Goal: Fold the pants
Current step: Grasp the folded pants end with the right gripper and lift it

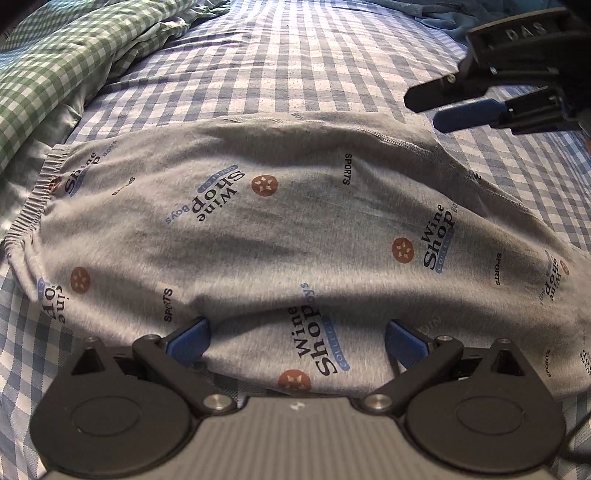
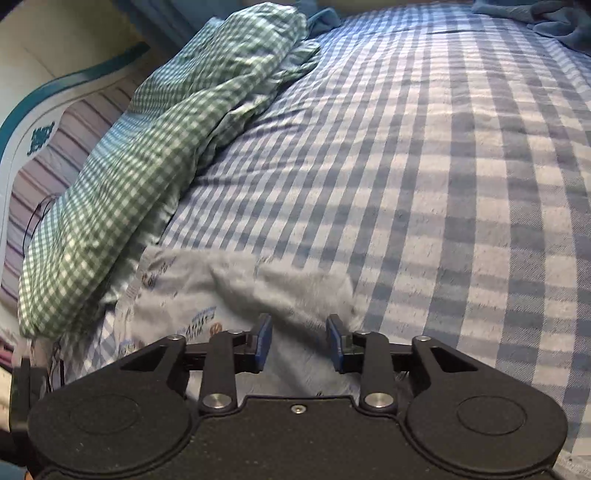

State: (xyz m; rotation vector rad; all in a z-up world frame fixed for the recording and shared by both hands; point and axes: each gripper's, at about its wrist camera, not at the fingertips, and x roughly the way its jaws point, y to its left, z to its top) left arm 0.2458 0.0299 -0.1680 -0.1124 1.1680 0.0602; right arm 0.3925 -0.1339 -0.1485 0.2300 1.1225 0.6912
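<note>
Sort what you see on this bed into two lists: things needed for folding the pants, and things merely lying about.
Needed for the job:
- grey printed pants
- left gripper, open
- right gripper, open
- blue checked bed sheet, the folding surface

Lying about:
- green checked bedding, bunched up beside the pants
- blue cloth at the far edge

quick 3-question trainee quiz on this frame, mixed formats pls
1. True or false: the left hand-held gripper is clamped shut on the grey printed pants.
2. Multiple choice: the green gingham bedding lies (a) on top of the pants, (b) bunched along the side of the blue checked bedsheet, (c) between the fingers of the right hand-held gripper.
3. Fill in: the large words printed repeatedly on the pants are "Wine ____".

Key: 1 false, it is open; 2 b; 3 Shop.
</note>
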